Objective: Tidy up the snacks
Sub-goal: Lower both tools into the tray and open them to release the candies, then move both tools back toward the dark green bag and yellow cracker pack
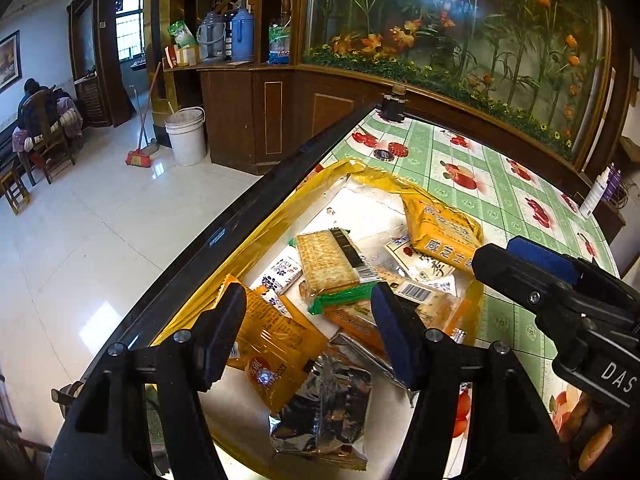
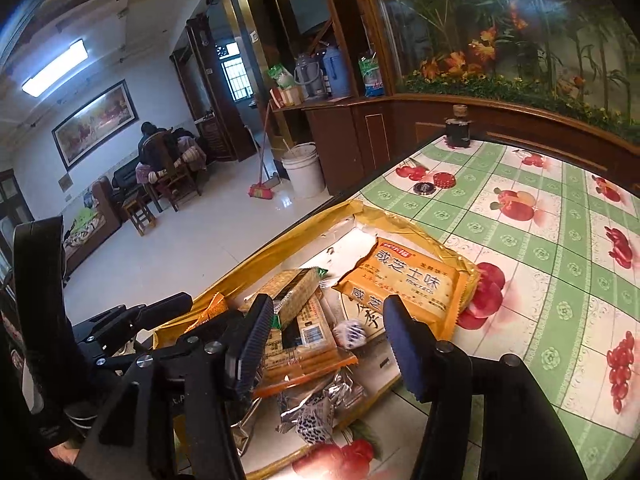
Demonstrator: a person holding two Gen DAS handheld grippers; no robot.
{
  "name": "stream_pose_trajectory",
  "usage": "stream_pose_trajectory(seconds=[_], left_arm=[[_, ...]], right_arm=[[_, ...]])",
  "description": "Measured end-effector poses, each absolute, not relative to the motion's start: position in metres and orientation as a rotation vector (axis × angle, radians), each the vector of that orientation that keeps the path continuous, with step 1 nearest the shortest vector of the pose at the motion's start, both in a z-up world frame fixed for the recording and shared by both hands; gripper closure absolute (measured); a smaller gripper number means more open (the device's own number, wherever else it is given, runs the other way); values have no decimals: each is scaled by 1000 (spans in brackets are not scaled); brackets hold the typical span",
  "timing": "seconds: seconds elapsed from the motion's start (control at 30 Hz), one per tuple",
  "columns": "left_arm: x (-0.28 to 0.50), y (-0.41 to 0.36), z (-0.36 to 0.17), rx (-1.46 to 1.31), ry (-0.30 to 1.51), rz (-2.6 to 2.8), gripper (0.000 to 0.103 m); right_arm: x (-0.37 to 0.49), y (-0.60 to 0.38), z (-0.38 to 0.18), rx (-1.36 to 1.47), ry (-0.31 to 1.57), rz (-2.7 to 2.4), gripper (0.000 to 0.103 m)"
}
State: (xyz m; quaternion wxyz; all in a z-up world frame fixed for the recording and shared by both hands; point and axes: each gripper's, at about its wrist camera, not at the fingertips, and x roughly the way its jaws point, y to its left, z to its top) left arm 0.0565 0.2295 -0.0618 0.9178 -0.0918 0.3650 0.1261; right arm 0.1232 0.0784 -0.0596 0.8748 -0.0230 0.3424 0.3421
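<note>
A shallow yellow-rimmed tray (image 1: 256,236) (image 2: 280,240) near the table's left edge holds several snack packs: a large orange biscuit pack (image 1: 444,232) (image 2: 404,284), a clear cracker pack (image 1: 328,262) (image 2: 296,292), an orange sachet (image 1: 276,356), a silver foil pack (image 1: 324,412) (image 2: 320,396) and small blue-and-white candies (image 1: 280,274) (image 2: 350,334). My left gripper (image 1: 310,336) is open and empty just above the near packs. My right gripper (image 2: 324,340) is open and empty over the tray's near right part; it also shows in the left wrist view (image 1: 552,280).
The table has a green checked fruit-print cloth (image 1: 500,200) (image 2: 540,240). A dark bottle (image 1: 394,106) (image 2: 458,128) and two small round lids (image 1: 390,151) (image 2: 434,183) sit at the far end. A wooden cabinet with a flower display stands behind. The tiled floor drops off to the left.
</note>
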Motion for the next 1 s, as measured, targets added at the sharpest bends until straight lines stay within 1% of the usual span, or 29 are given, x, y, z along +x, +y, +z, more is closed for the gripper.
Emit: stream_pose_trajectory(seconds=[0.17,0.27,0.37,0.73,0.83,1.0], left_arm=[[53,218,-56,-177,745,253,39],[51,209,-52,-171,738,244,39],[52,197,-49,-159,734,226,37],[55,150,-46,-93,754,163,36],[55,138,-45,-76,756,149,26],[58,116,-47,-50,768,118,26]], right_arm=[[120,62,-57,-29,711,696,44],[118,44,-58,-10,706,670,41],[119,24,-61,14,714,635,41],[122,-50,-69,121,730,523,40],[118,-65,-72,130,732,500,36],[113,-96,-79,158,744,455,35]])
